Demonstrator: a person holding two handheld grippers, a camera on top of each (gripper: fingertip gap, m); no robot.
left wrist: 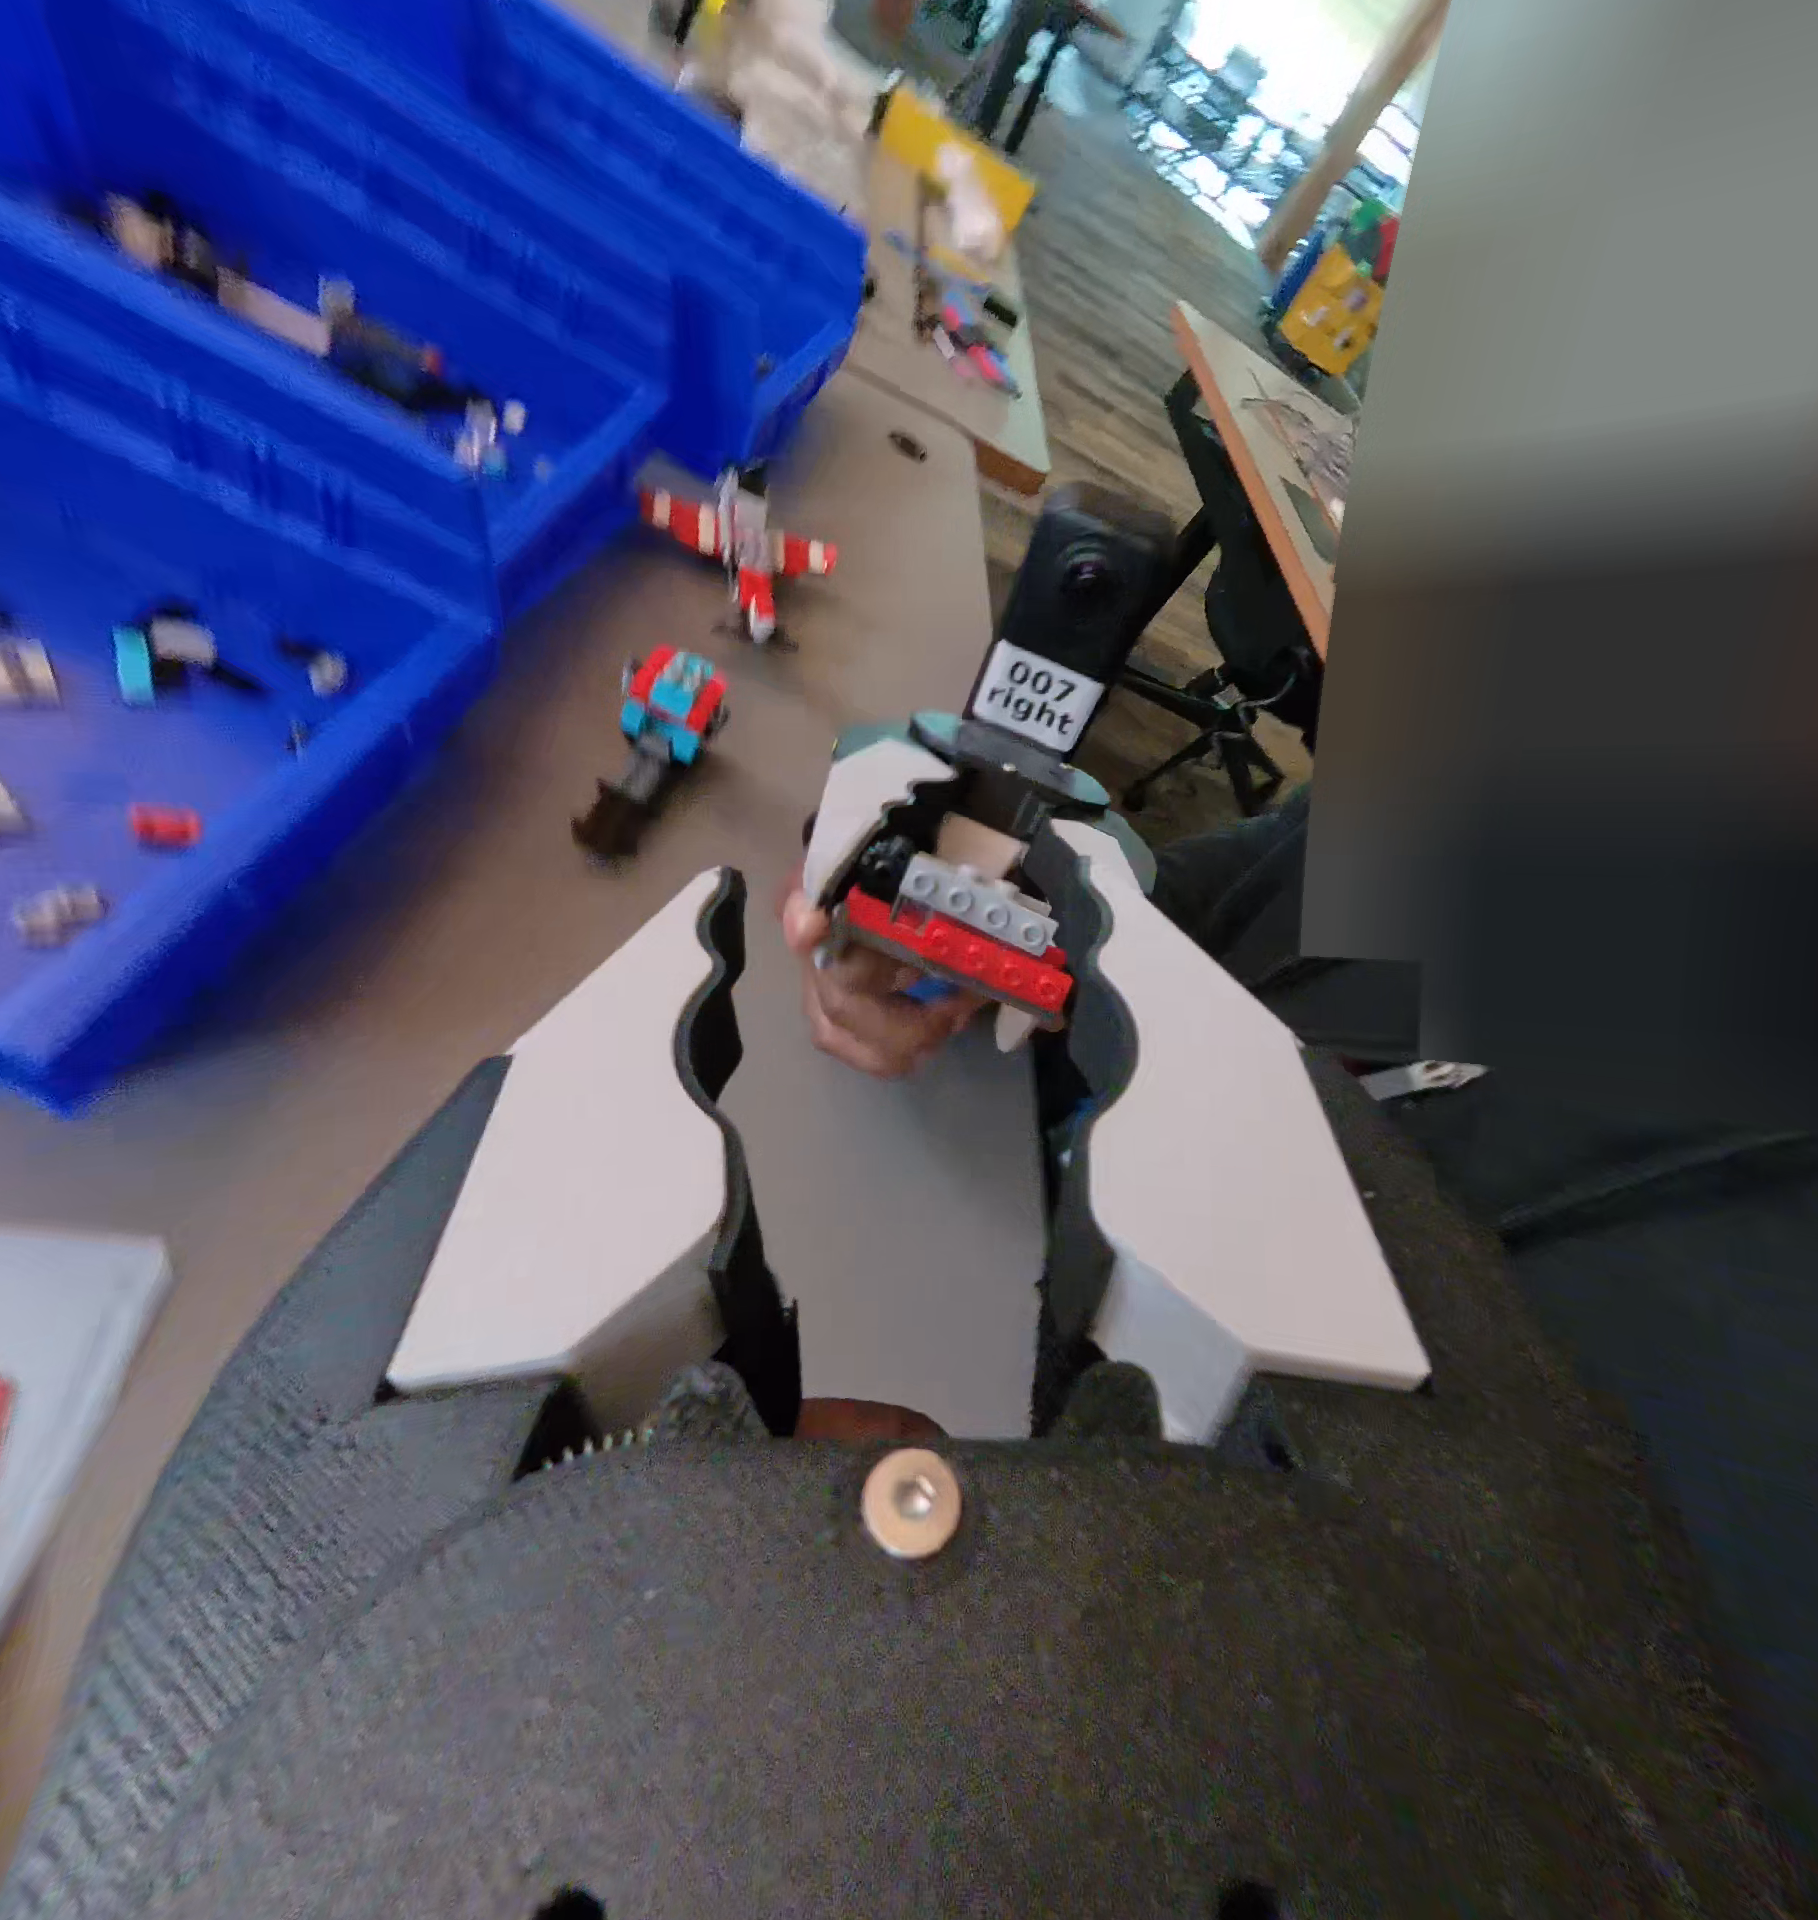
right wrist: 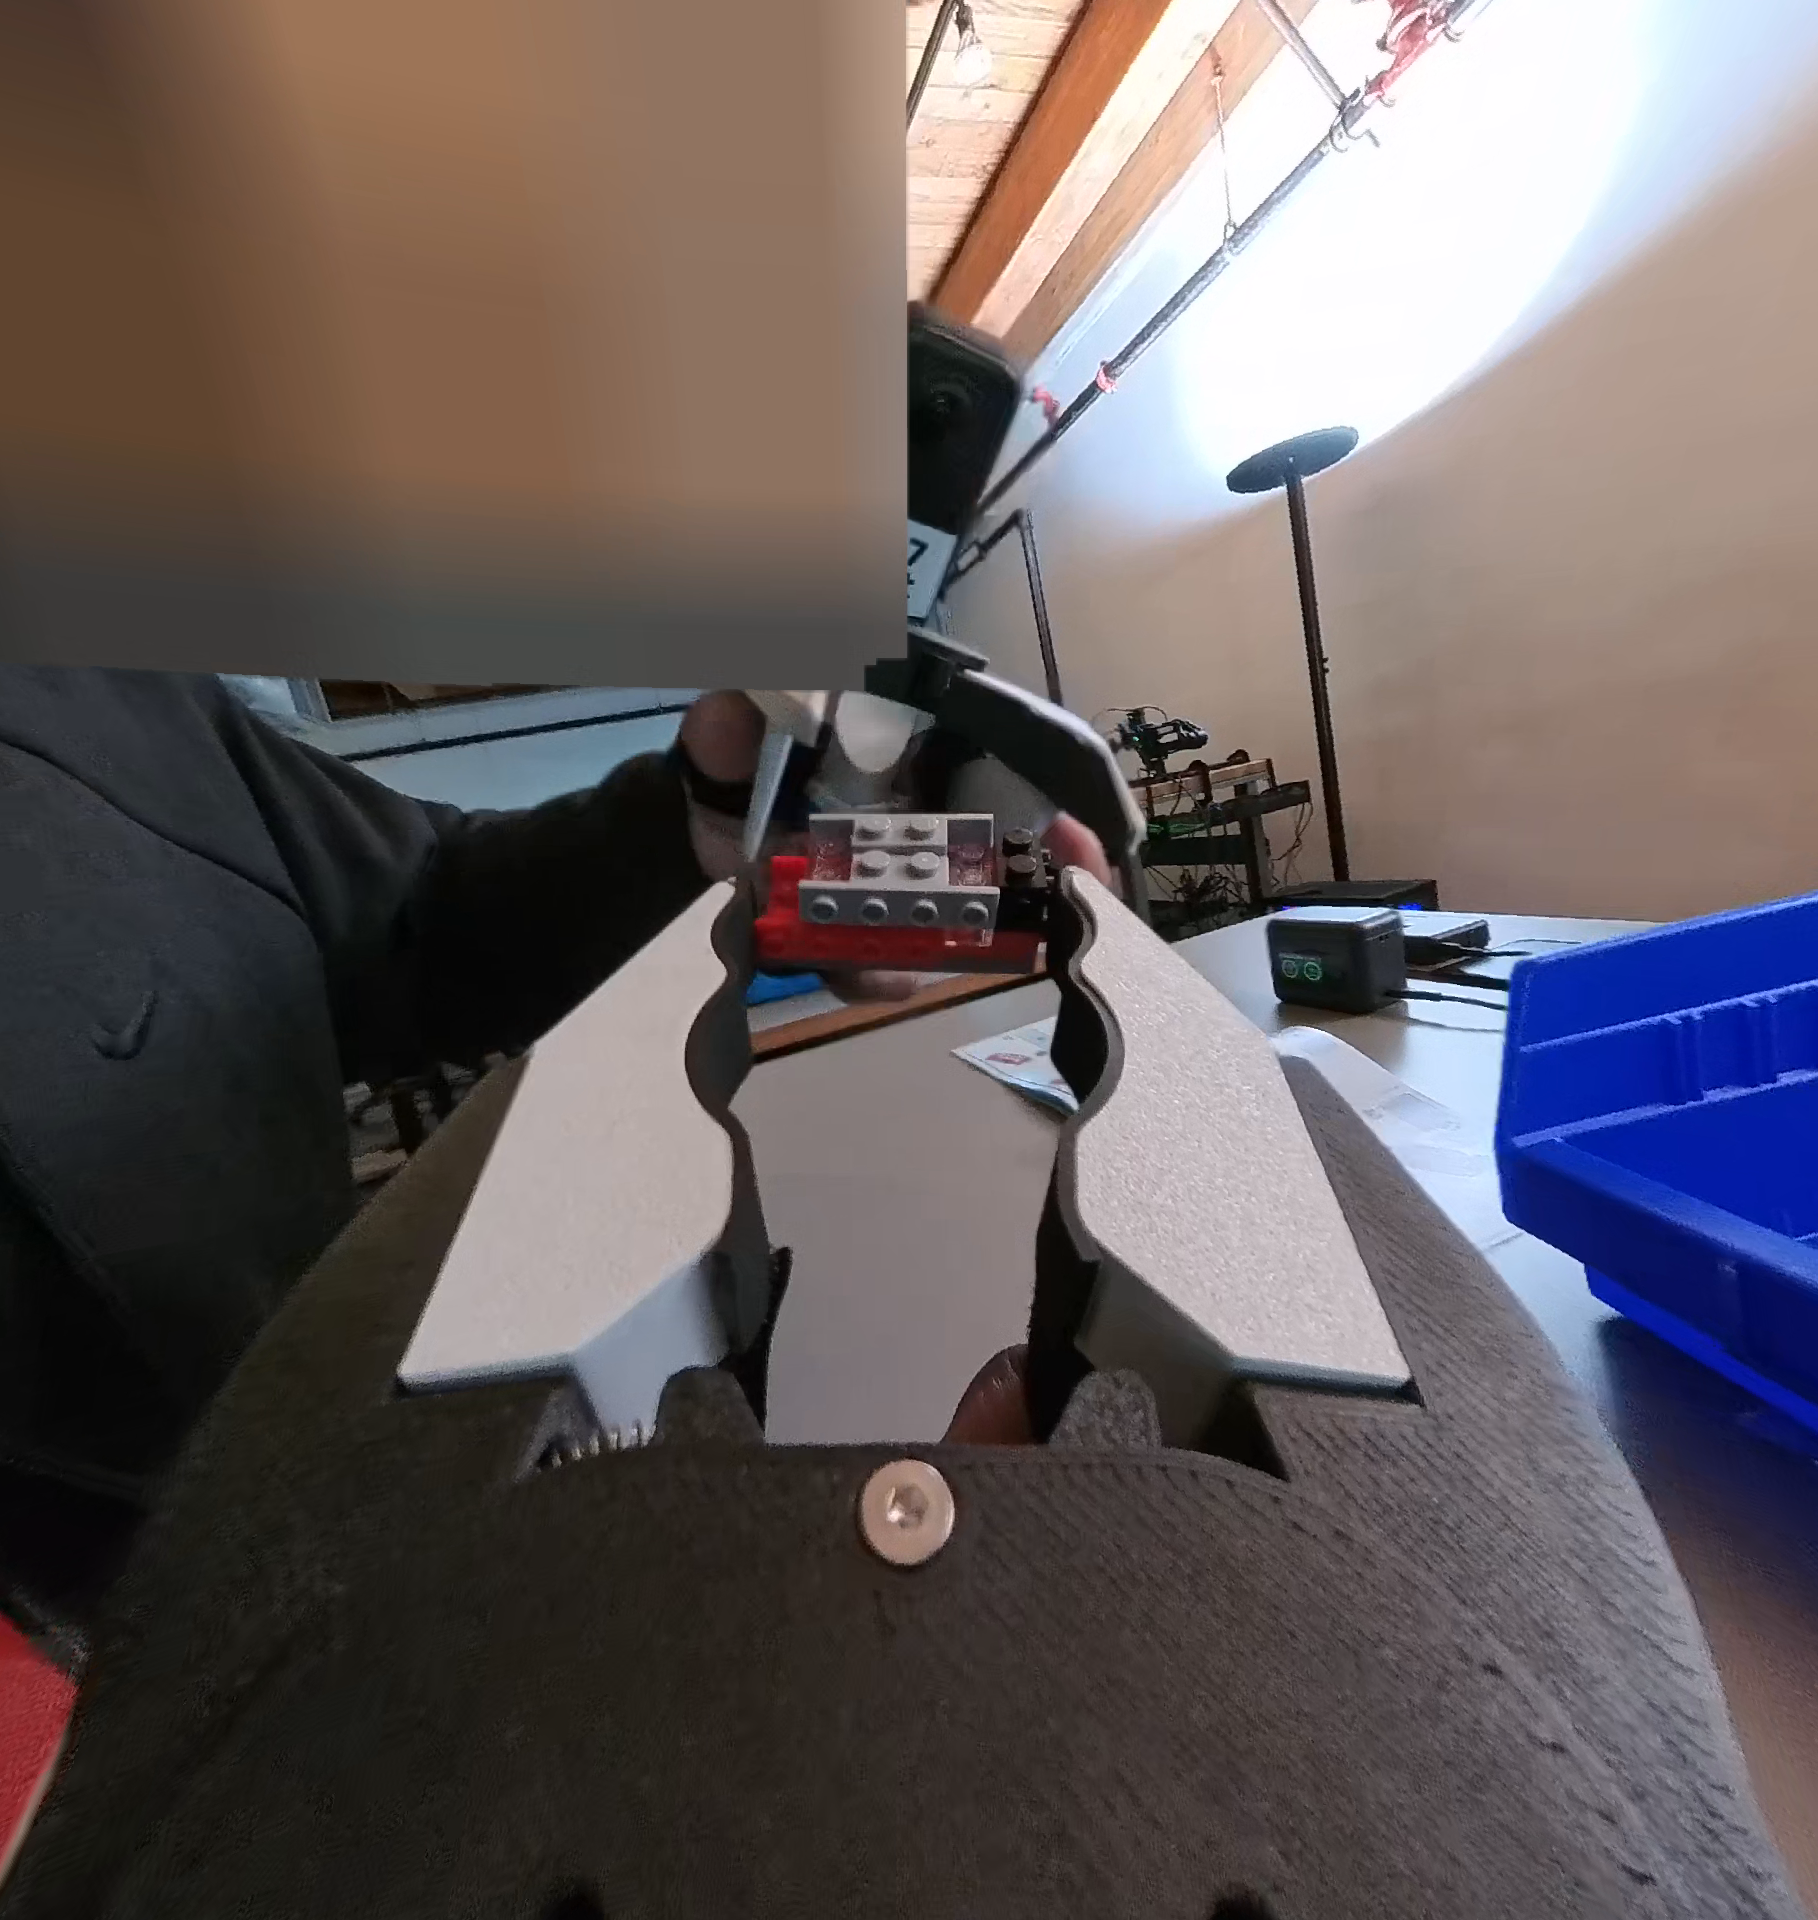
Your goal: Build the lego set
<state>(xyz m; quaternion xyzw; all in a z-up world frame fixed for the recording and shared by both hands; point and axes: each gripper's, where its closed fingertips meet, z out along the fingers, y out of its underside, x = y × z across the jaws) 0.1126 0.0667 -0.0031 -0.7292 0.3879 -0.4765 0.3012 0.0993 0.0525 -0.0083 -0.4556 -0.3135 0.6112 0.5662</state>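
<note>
**brickfan:** why's the half-built lego piece floating in mid-air instead of sitting on the worktop?

**me (on the rig):** On purpose. My right claw is clamped on its ends, red base between the two tips, grey studs facing up and toward the other side. Up there I can get at it from both sides. My guess is pressing a brick on is easier with the thing braced like that.

**brickfan:** and the left one?

**me:** Left claw is spread wide with nothing in it, lined up nose-to-nose with the piece, close to it. The loose parts are in the blue bin at the worktop's left side. Two little finished models, a plane and a car, are parked just beside the bin, out of the way.
</note>
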